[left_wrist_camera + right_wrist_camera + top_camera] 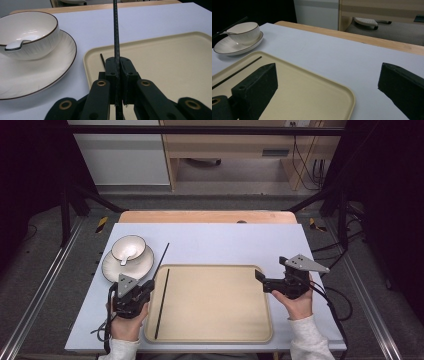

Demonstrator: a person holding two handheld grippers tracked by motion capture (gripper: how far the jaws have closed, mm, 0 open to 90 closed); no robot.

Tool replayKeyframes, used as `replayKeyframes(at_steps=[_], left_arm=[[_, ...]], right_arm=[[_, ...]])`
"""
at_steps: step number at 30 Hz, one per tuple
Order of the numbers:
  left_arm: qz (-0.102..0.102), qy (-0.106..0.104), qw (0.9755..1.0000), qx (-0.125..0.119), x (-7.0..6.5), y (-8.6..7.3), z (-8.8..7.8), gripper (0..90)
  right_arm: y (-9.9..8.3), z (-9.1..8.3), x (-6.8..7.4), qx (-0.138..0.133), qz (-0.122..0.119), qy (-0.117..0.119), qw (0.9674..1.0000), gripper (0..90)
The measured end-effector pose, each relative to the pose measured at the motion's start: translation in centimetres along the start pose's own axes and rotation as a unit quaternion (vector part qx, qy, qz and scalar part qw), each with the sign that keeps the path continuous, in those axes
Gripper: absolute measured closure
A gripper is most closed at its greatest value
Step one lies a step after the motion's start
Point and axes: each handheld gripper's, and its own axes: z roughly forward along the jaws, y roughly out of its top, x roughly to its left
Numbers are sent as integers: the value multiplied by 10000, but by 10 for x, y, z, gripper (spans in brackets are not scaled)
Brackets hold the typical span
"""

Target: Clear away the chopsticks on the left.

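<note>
**Ana:** While the left claw (117, 82) pinches one black chopstick (115, 30) tight between its jaws, what could go wrong from that spot?

**Ben:** The stick is thin and round, and the jaws clamp it low on its length, so most of it reaches forward past them. A small twist of the hand could swing the far tip wide, and it could strike the bowl (27, 35) or the saucer (47, 72) just beside the claw's left.

**Ana:** Could it slip?

**Ben:** That seems possible. The pads meet on a narrow rod, so it may roll or pivot in the grip, and then it would land crooked, perhaps across the rim of the tray (215, 270) instead of flat inside.

**Ana:** Where does the stick sit relative to the claw?

**Ben:** It runs straight up the middle of the jaws in the left gripper view, pointing away over the tray's near-left corner. In the high view it slants from the left claw (145, 287) out over the table (225, 240), its tip near the saucer (128, 265).

**Ana:** And its partner?

**Ben:** The second chopstick (162, 302) lies flat in the tray along the left edge, just beside the claw. A careless release could knock it or cross it.

**Ana:** The other hand?

**Ben:** The right claw (325, 82) stands wide open with nothing between its jaws, at the tray's right edge, well apart from both sticks.
</note>
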Motion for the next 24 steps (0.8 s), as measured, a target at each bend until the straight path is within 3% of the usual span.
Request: replayKeyframes(at_steps=[5, 9, 24], left_arm=[[-261, -55, 9996, -15, -8, -9, -2, 851], [-386, 41, 9992, -82, -12, -16, -5, 851], [-651, 178, 9975, -210, -29, -41, 5, 851]], right_arm=[[0, -1, 0, -34, 12, 12, 10000, 27], [0, 1, 1, -6, 5, 25, 10000, 28], [-2, 3, 2, 35, -8, 42, 10000, 27]])
